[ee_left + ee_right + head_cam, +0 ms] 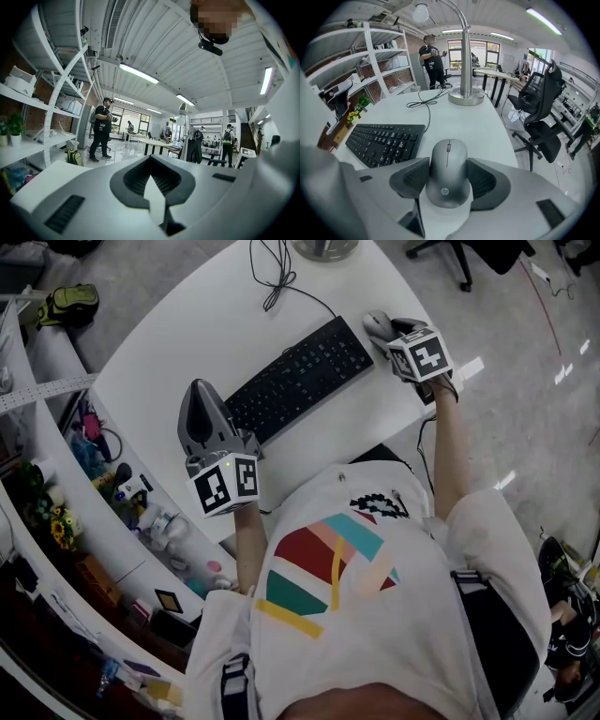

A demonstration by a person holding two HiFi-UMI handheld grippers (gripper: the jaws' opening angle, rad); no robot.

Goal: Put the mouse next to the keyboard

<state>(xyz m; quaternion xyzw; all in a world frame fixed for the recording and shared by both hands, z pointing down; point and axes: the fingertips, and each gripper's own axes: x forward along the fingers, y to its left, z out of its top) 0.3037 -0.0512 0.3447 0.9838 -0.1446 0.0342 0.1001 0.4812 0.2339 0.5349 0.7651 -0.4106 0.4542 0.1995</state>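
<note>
Jaws of my right gripper (pixel 448 164) pinched the smooth, rounded grey mouse (pixel 447 180) by its sides, probably for steady placing on the white table (pixel 487 124) just right of the flat black keyboard (pixel 384 140), while my left gripper (pixel 151 161) stood closed and empty.

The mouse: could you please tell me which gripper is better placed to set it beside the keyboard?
Right. The right gripper has the mouse between its jaws, just beside the keyboard. The left gripper is shut, empty, and aimed away from the desk.
</note>
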